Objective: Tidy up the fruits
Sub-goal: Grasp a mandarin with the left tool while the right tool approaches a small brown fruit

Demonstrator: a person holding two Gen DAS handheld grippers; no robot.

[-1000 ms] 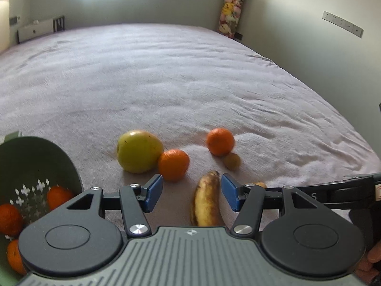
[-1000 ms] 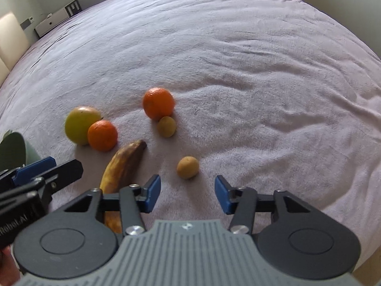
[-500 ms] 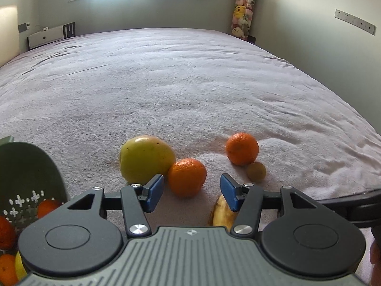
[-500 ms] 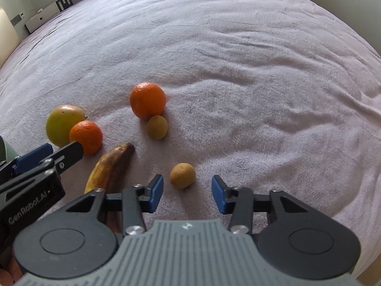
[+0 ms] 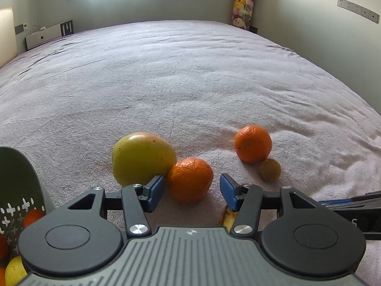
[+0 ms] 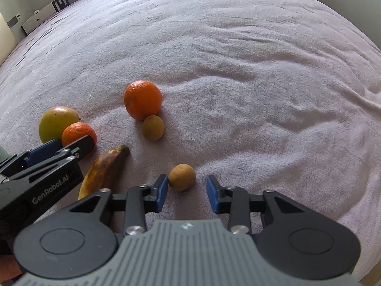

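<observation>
Fruit lies on a bed with a grey-pink cover. My left gripper (image 5: 191,194) is open, with a small orange (image 5: 190,180) just ahead between its blue pads, beside a yellow-green mango (image 5: 142,158). A second orange (image 5: 253,143) and a small brown fruit (image 5: 269,169) lie further right. My right gripper (image 6: 187,191) is open around a small tan round fruit (image 6: 182,177), not touching it. A browned banana (image 6: 104,170) lies to its left. The left gripper (image 6: 47,162) shows at the left of the right wrist view.
A dark green perforated basket (image 5: 21,190) holding oranges and a yellow fruit stands at the left edge. The bedcover (image 5: 190,83) stretches far ahead. Walls, a window and a hanging bag of soft toys (image 5: 244,2) lie beyond.
My left gripper has moved left and forward from the banana to the small orange. My right gripper has moved forward, so the tan fruit now lies between its pads.
</observation>
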